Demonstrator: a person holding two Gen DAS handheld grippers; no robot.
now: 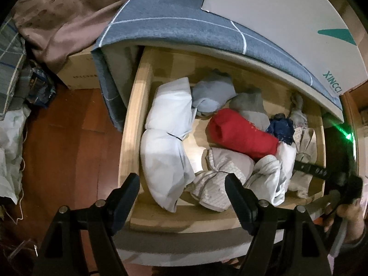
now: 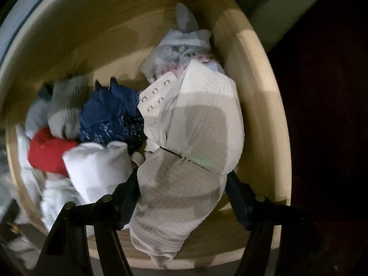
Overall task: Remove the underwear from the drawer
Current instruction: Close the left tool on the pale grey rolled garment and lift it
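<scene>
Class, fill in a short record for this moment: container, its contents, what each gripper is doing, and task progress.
container: wooden drawer, pulled open
contents: red roll, navy lace item, white bundles
left gripper: open, above the drawer's front, holding nothing
right gripper: fingers either side of a cream bra; grip unclear
progress: bra not clear of drawer
</scene>
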